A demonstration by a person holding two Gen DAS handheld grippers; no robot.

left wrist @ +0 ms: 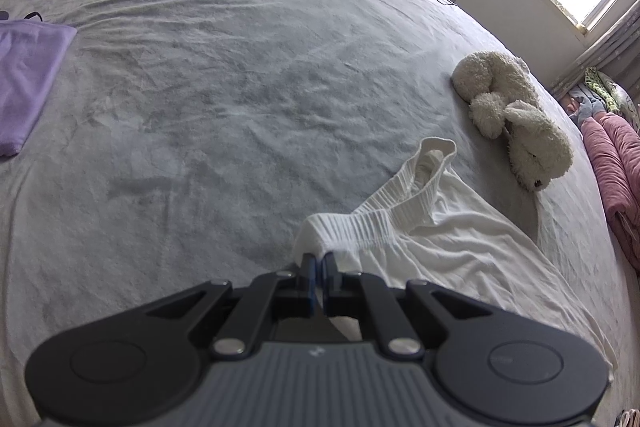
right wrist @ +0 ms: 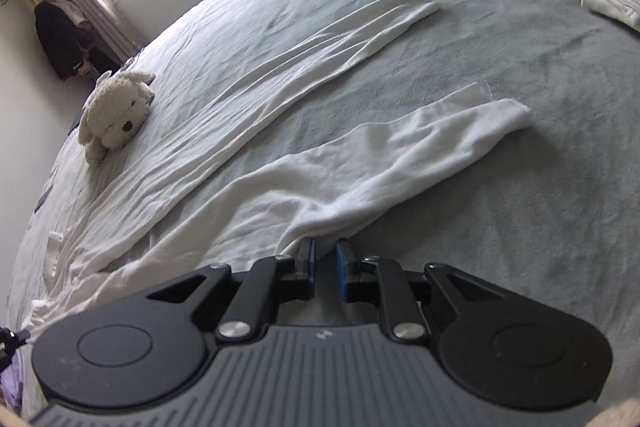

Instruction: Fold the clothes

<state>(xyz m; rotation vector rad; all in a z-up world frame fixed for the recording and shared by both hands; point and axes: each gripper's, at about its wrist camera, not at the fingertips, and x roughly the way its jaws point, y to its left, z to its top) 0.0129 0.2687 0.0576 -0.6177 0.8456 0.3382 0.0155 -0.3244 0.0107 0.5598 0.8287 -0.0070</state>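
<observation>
White trousers (left wrist: pixel 440 251) run under the left gripper (left wrist: pixel 319 259).

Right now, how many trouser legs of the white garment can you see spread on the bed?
2. The far leg lies nearer the plush dog; the near leg runs out from just ahead of the right gripper.
</observation>
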